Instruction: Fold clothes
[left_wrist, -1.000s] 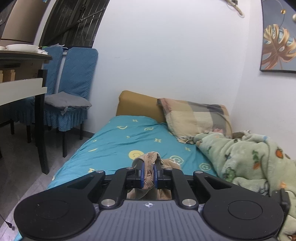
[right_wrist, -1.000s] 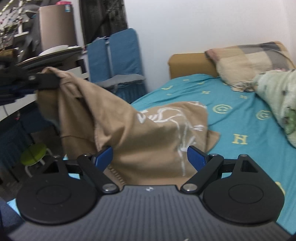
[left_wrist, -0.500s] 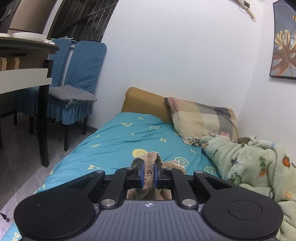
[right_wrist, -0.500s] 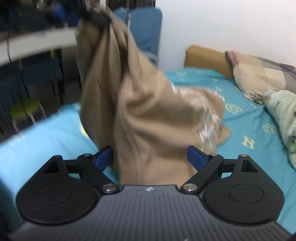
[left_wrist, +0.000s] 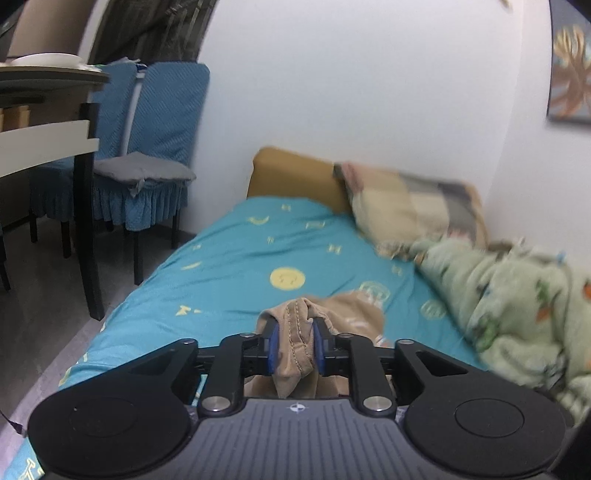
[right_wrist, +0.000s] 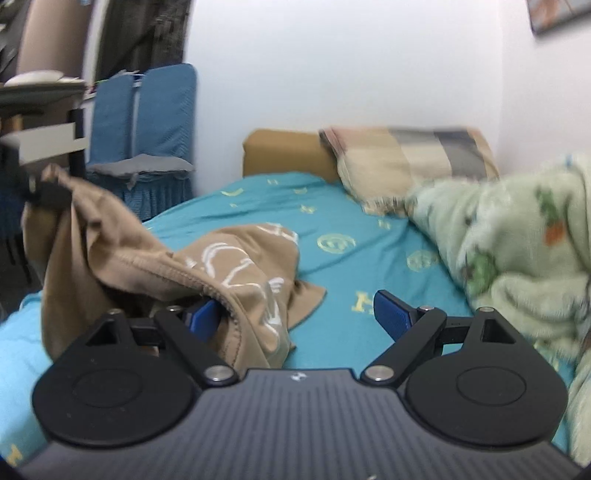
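Note:
A tan shirt with a white print (right_wrist: 236, 266) lies partly on the teal bed sheet (right_wrist: 351, 229). My left gripper (left_wrist: 294, 347) is shut on a bunched hem of the tan shirt (left_wrist: 295, 332) and holds it above the bed. In the right wrist view that gripper shows at the far left (right_wrist: 51, 194), lifting one corner of the shirt. My right gripper (right_wrist: 299, 317) is open. A hem of the shirt drapes over its left finger (right_wrist: 203, 315). Its right finger (right_wrist: 393, 314) is bare over the sheet.
A green fleece blanket (right_wrist: 517, 251) is heaped on the bed's right side, below a plaid pillow (right_wrist: 410, 155). Blue-covered chairs (left_wrist: 147, 147) and a dark table (left_wrist: 48, 110) stand to the left of the bed. A white wall is behind.
The shirt hung high from my left gripper before; now it has dropped and spread lower over the bed. My right gripper has swung right, so the cloth lies on its left finger only.

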